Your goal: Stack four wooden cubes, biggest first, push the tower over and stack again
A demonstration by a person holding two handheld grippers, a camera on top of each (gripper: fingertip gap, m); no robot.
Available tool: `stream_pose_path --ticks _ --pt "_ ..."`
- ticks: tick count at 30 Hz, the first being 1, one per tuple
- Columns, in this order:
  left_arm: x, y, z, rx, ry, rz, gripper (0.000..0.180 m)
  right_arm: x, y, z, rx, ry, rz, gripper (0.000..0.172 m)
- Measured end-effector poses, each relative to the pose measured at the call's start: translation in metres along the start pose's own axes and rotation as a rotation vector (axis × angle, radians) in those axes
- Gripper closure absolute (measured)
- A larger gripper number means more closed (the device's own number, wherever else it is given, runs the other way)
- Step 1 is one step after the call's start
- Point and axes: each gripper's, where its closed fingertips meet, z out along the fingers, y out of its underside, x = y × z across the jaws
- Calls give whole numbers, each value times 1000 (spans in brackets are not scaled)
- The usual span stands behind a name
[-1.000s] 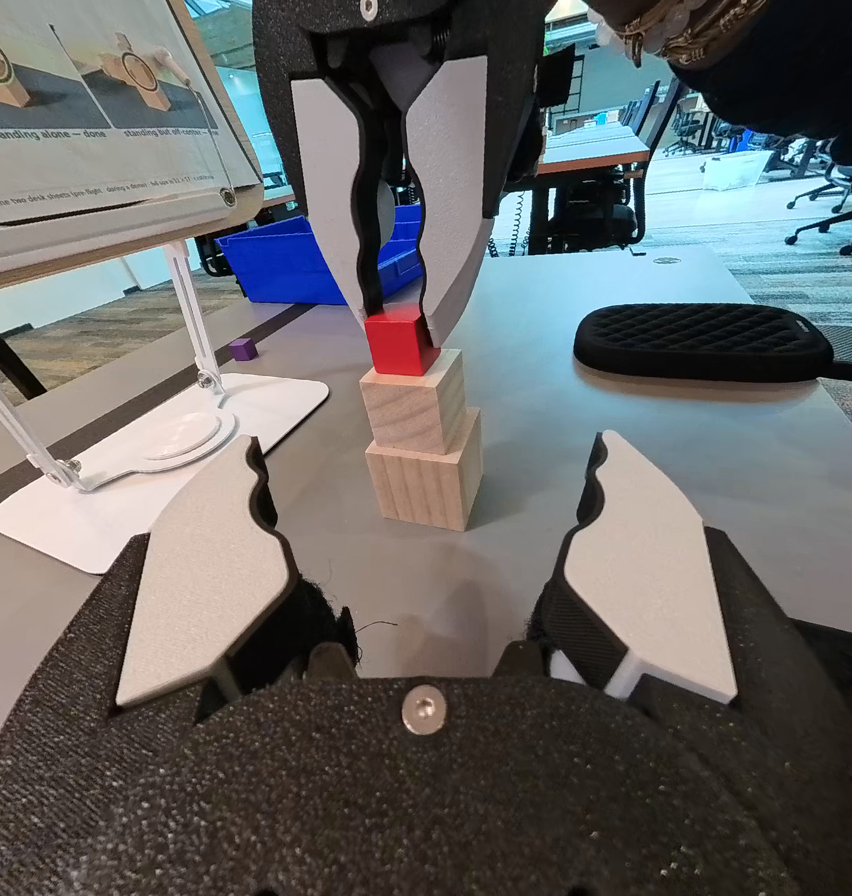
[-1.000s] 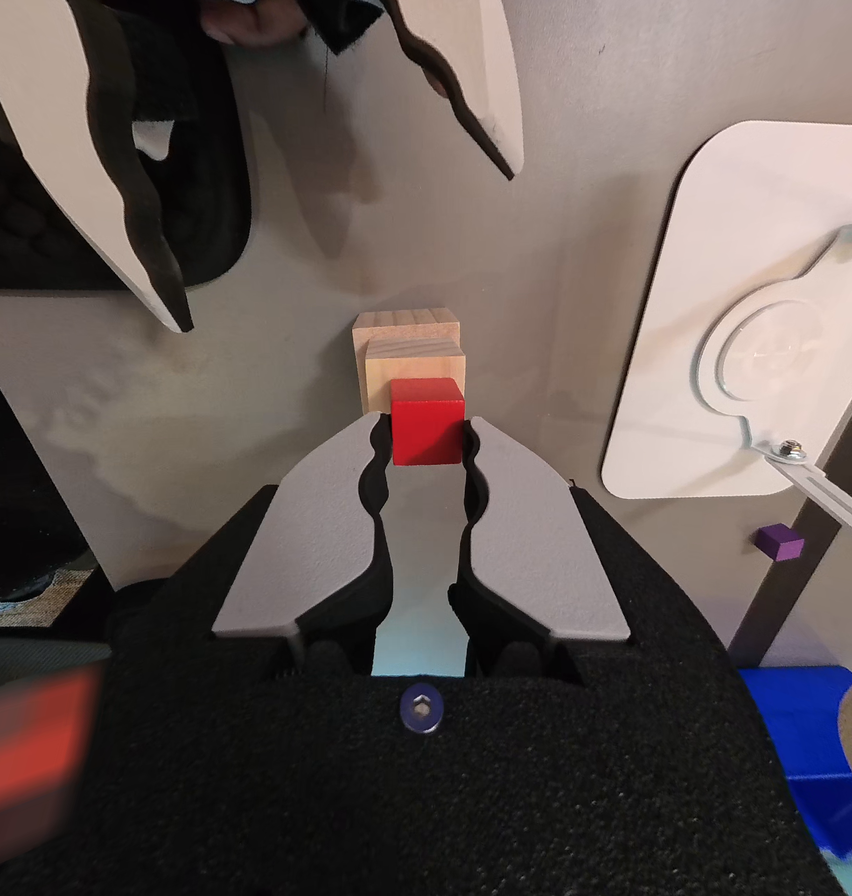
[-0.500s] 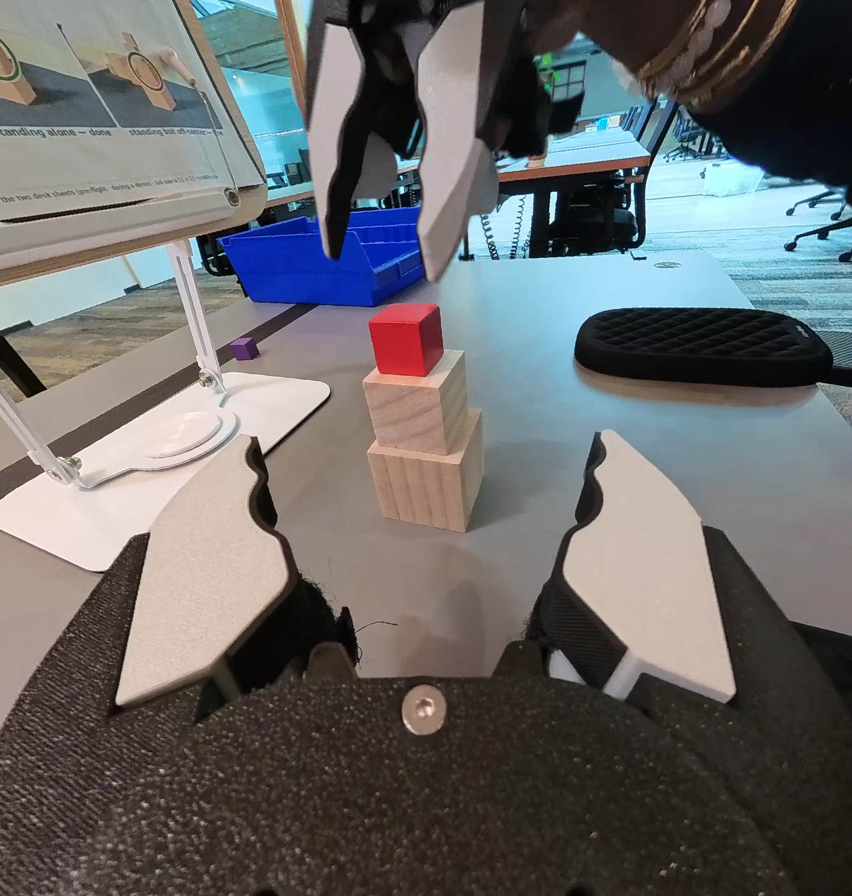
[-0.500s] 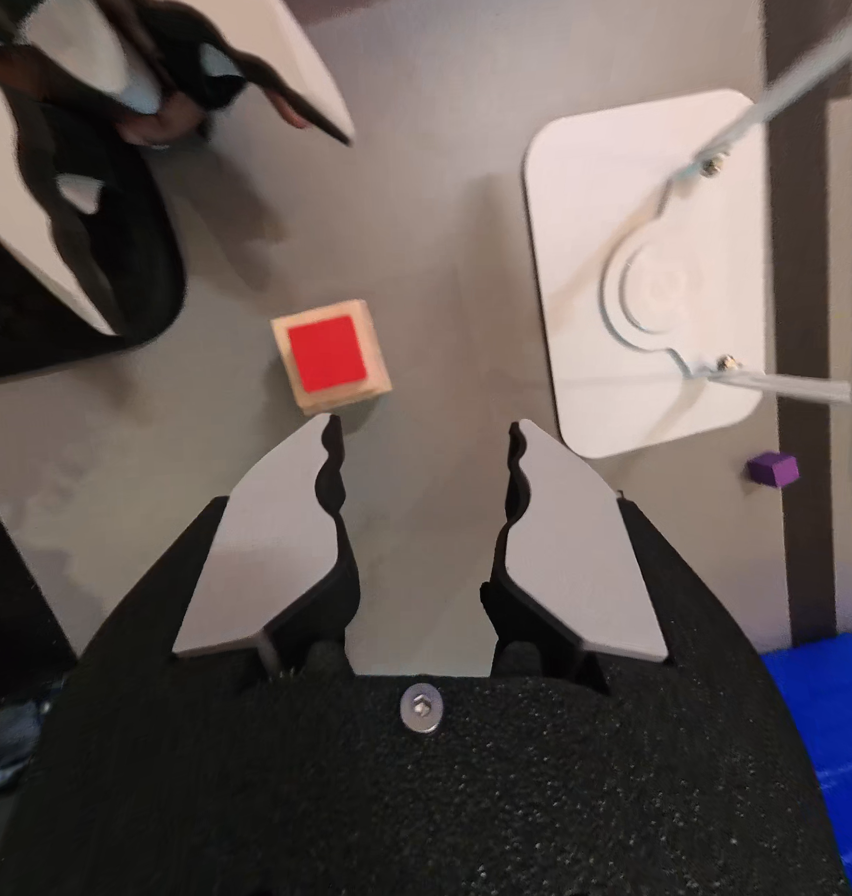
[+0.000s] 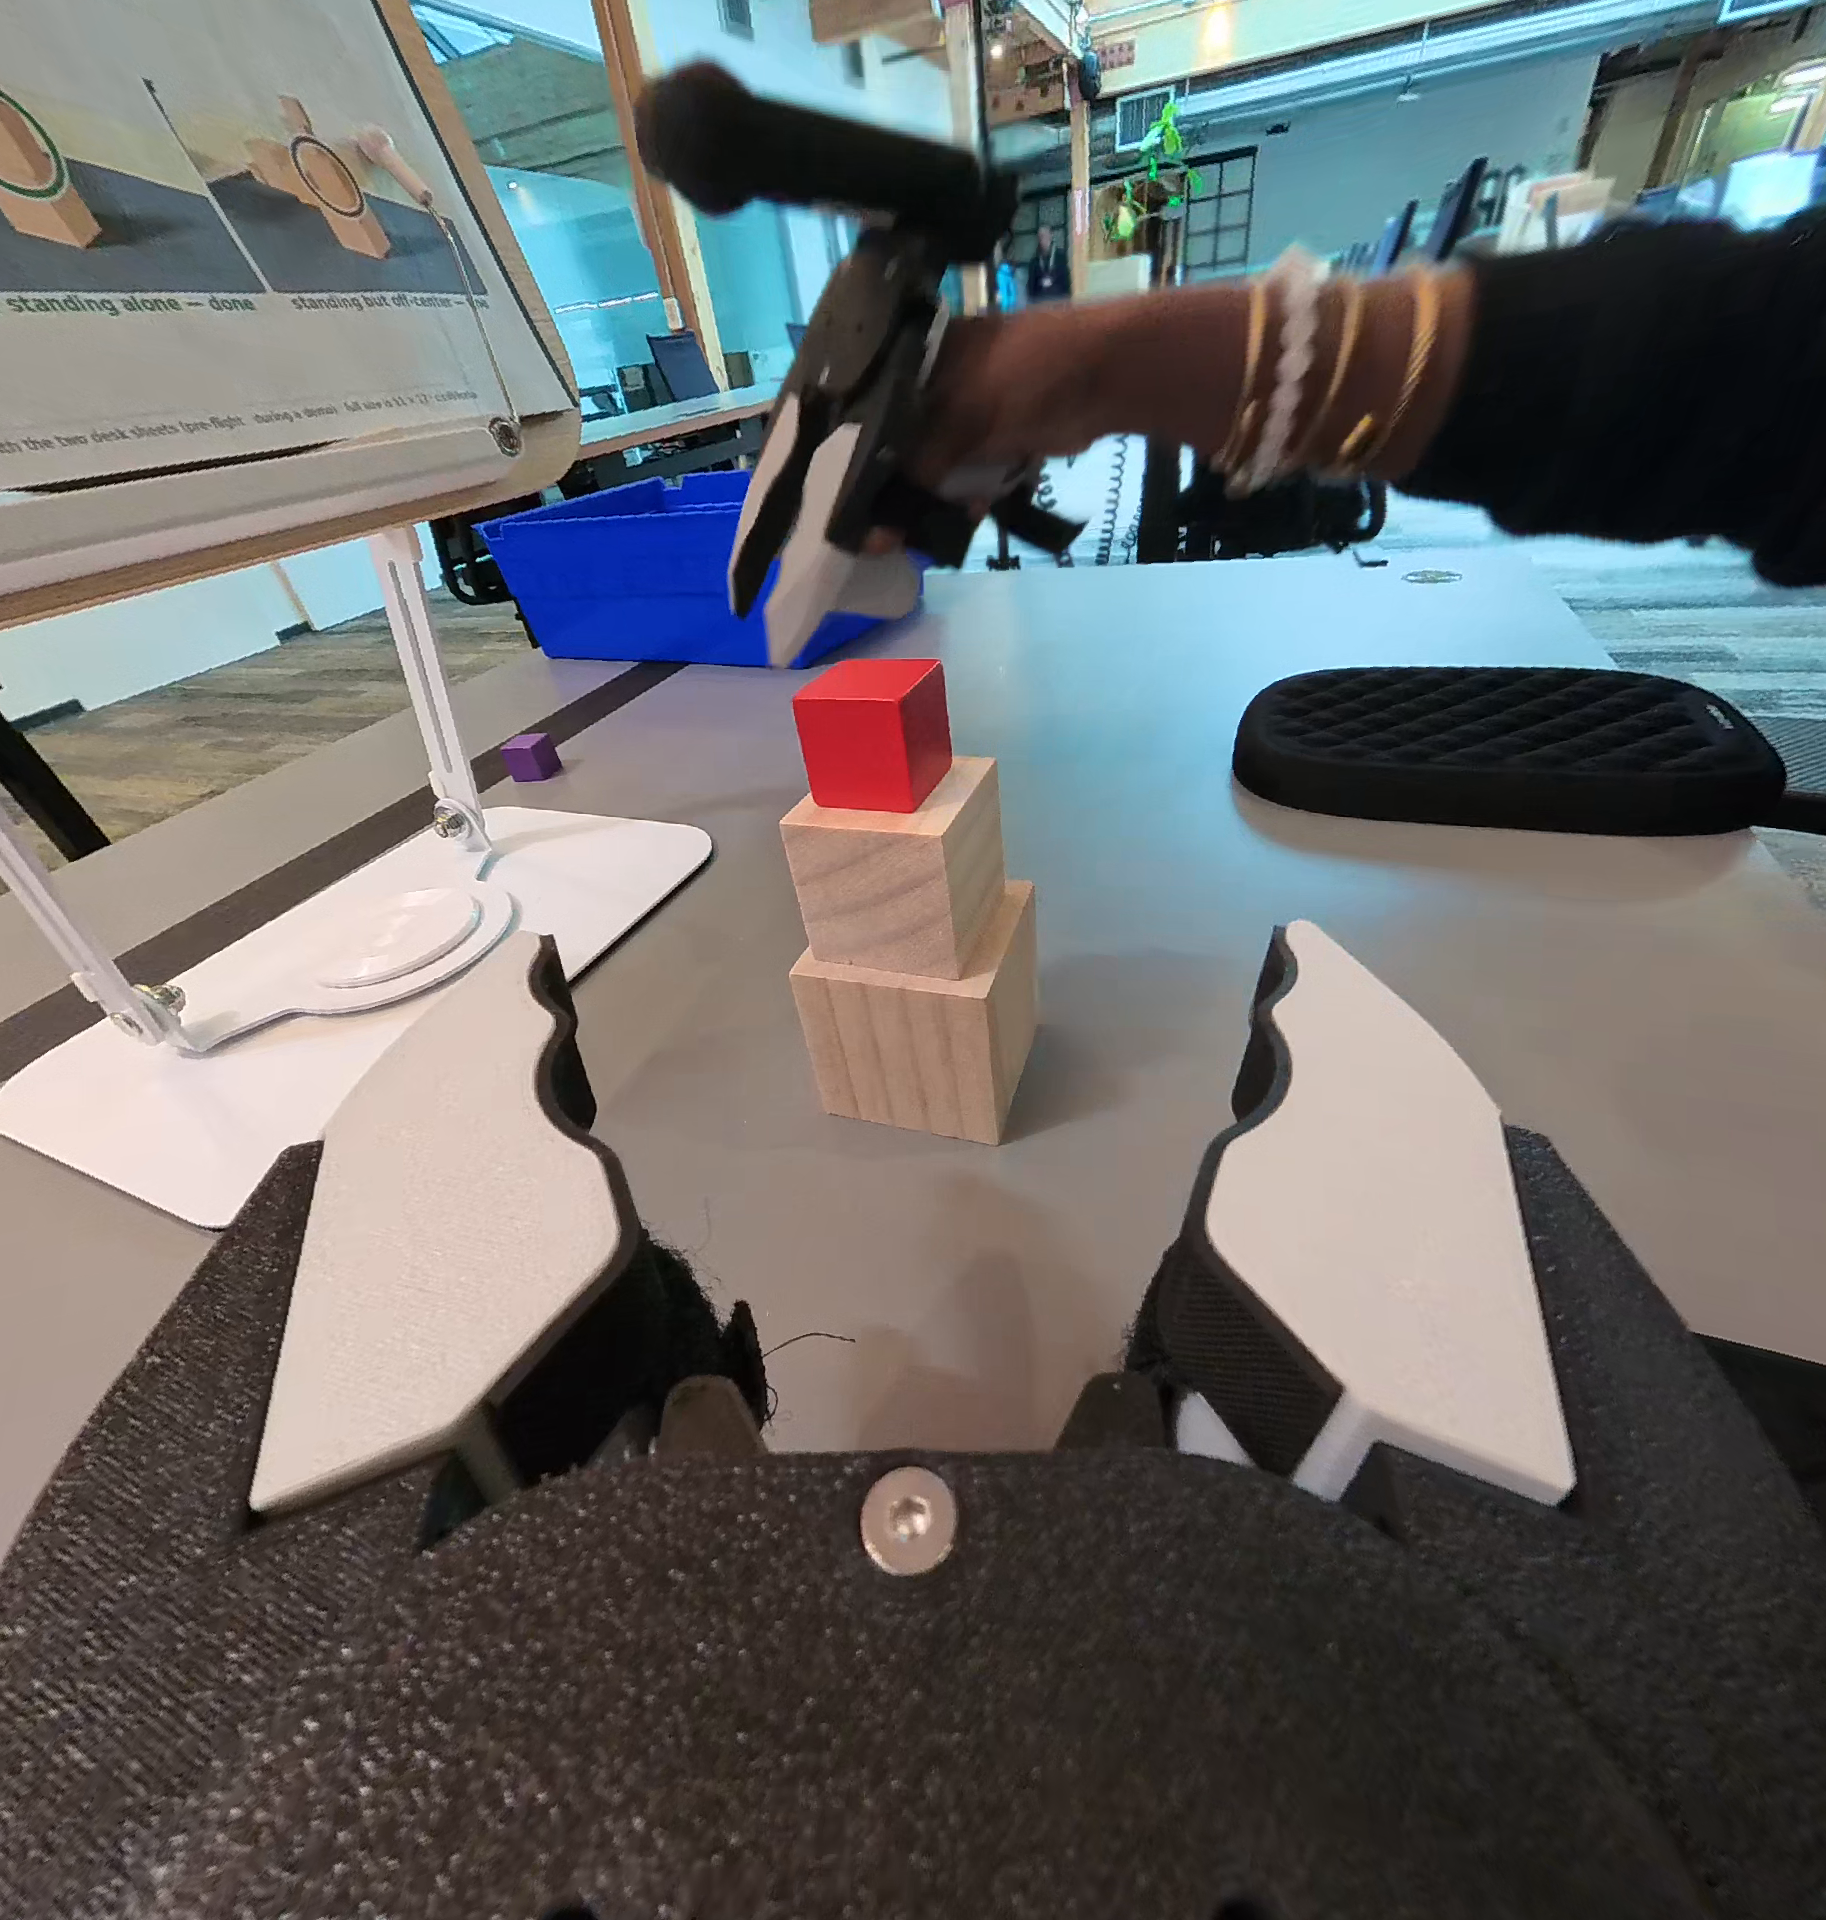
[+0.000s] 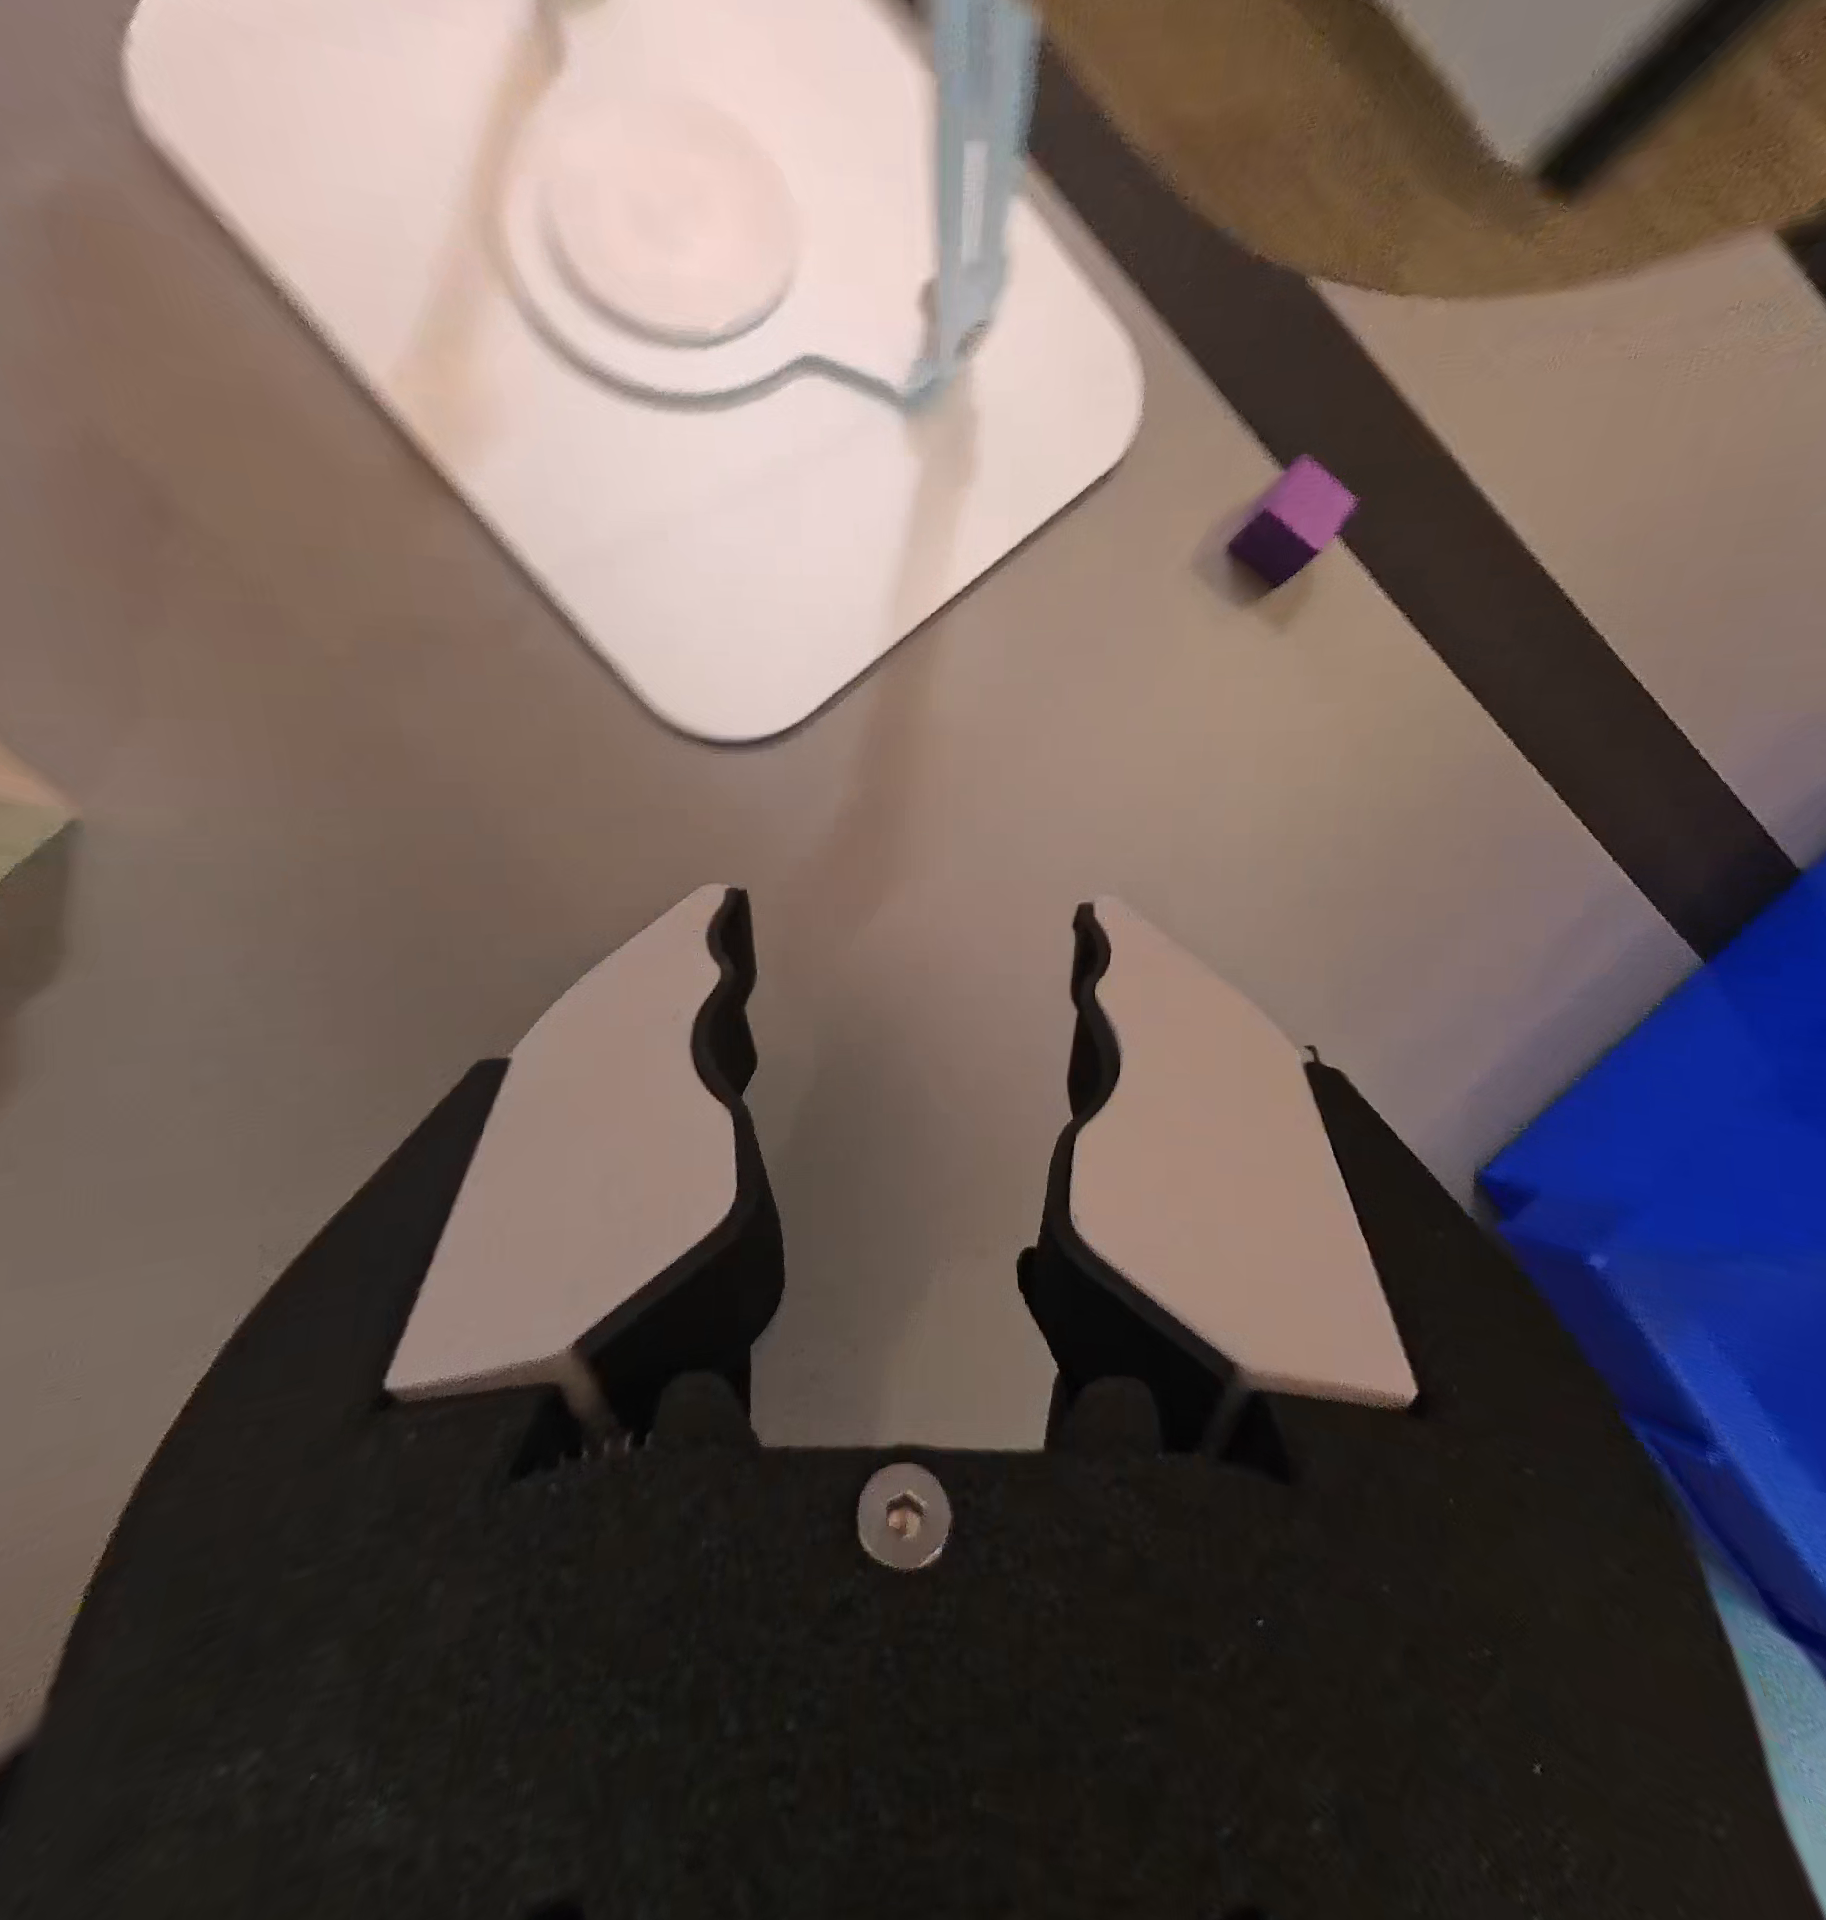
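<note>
A red cube (image 5: 873, 734) sits on top of a smaller wooden block (image 5: 893, 871), which sits on a larger wooden block (image 5: 914, 1034), all stacked on the grey table (image 5: 1304, 1039). My left gripper (image 5: 914, 951) is wide open and empty, low on the table just in front of the stack. My right gripper (image 6: 911, 906) is open and empty above bare table; in the left wrist view it (image 5: 774, 603) hangs in the air behind the stack, over the blue bin. A small purple cube (image 6: 1291, 526) lies on the table ahead and to the right of the right gripper.
A white stand base (image 5: 369, 956) holds up an instruction board (image 5: 213, 260) at the left. A blue bin (image 5: 628, 582) stands at the back, and it also shows in the right wrist view (image 6: 1719, 1247). A black padded rest (image 5: 1501, 748) lies at the right. A dark strip (image 6: 1511, 623) crosses the table. Left tips to right tips: about 30 cm. My left gripper is the nearer one to the smaller wooden block (image 5: 893, 871): about 4 cm, against 20 cm.
My right gripper opened, left the red cube on top of the stack, rose, and swung away toward the blue bin and purple cube. My left gripper stayed still.
</note>
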Motion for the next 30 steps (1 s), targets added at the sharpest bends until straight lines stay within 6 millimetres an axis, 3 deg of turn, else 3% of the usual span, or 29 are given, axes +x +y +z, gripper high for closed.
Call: stream_pose_path --ticks 6,18,30 --pt "0 0 0 1 2 -6 59 46 -10 35 177 60 200 117" --pt "-1 0 0 5 5 -17 60 99 -32 100 222 71 425 118" --pt "-1 0 0 4 10 -22 60 116 -53 127 188 147 369 126"
